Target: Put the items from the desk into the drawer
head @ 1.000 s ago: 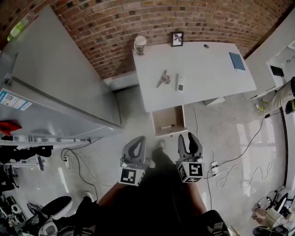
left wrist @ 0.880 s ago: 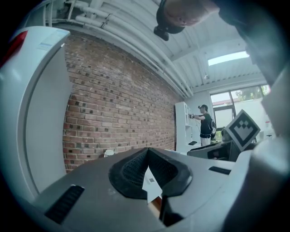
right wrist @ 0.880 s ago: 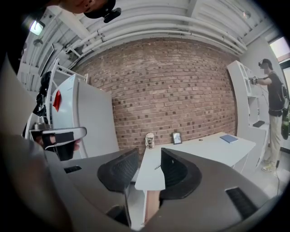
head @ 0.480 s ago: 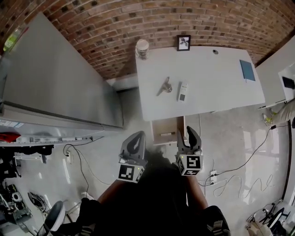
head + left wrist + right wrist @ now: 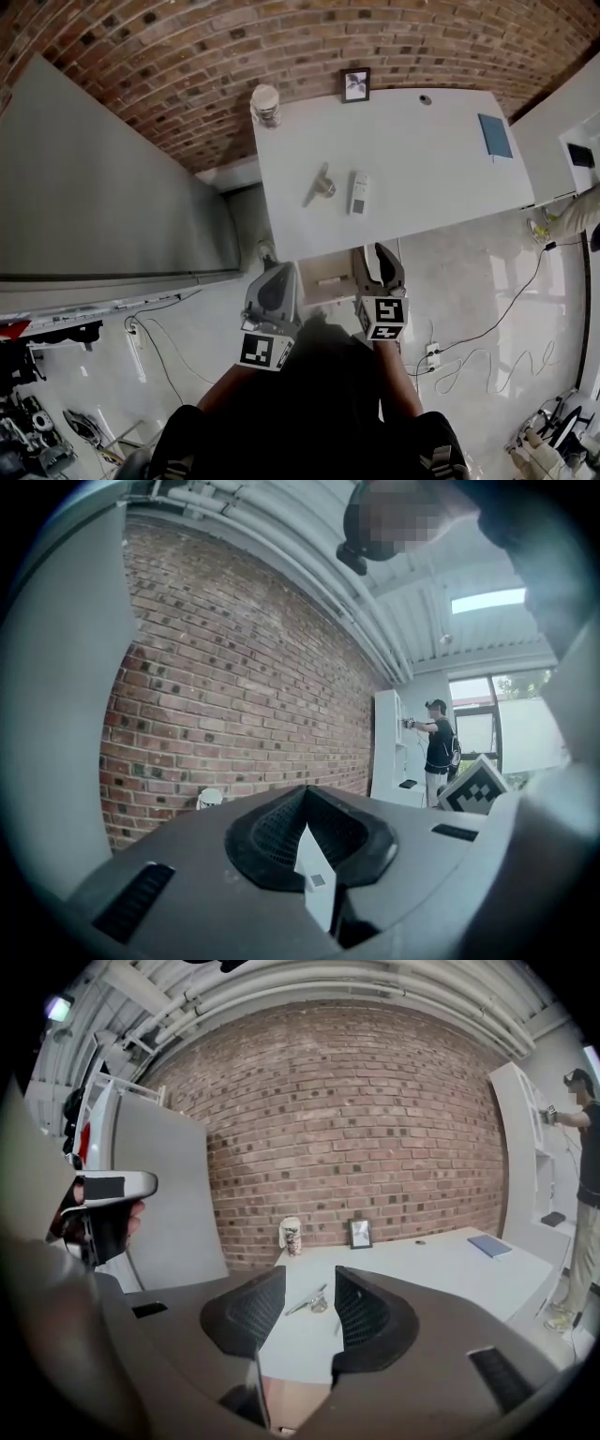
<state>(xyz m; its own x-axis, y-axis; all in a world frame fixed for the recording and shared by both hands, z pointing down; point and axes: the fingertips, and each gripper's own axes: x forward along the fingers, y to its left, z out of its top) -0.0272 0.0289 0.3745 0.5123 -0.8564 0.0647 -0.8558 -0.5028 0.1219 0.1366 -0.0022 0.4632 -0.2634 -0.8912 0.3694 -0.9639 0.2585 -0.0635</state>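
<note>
While the right gripper (image 5: 309, 1290) carries its jaws partly apart and empty, having just opened a little, the left gripper (image 5: 306, 808) has its jaws together on nothing. Both sit at the desk's (image 5: 422, 178) front edge, above the open drawer (image 5: 328, 277). The keys (image 5: 319, 186) and remote (image 5: 358, 193) lie just beside each other mid-desk, not yet reached. The jar (image 5: 266, 105), picture frame (image 5: 355, 83) and blue book (image 5: 495, 136) lie further back. The right gripper tips downward, so it could strike the desk edge or the drawer front. Its gap may be too narrow for the remote, and the shut left gripper could only push the keys. Compared with the earlier frames, the desk is nearer and the grippers, then well short over bare floor, now flank the drawer
</note>
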